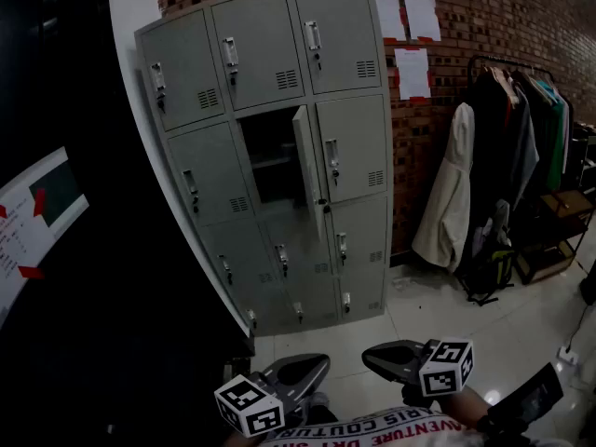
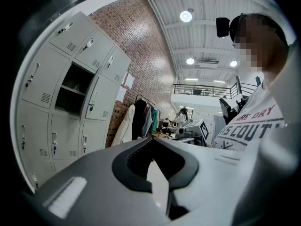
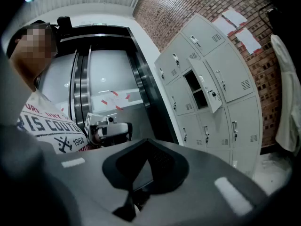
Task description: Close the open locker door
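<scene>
A grey bank of lockers [image 1: 200,180] stands against the brick wall, well ahead of me. One door [image 1: 308,166] in the middle column, second row from the top, is swung out to the right and shows a dark compartment [image 1: 268,156] with a shelf. The same open door [image 3: 207,91] shows in the right gripper view, and the open compartment [image 2: 70,86] in the left gripper view. My left gripper [image 1: 321,361] and right gripper [image 1: 368,352] are low by my body, far from the lockers. Both are shut with nothing held; the left gripper's [image 2: 151,139] and right gripper's [image 3: 146,140] jaws meet at their tips.
A clothes rack [image 1: 507,156] with coats and jackets stands right of the lockers, with a bag [image 1: 489,273] and a low shelf [image 1: 554,240] under it. Papers [image 1: 410,26] hang on the brick wall. A dark wall and a white pillar [image 1: 130,7] lie to the left. Pale tiled floor [image 1: 447,315] lies between me and the lockers.
</scene>
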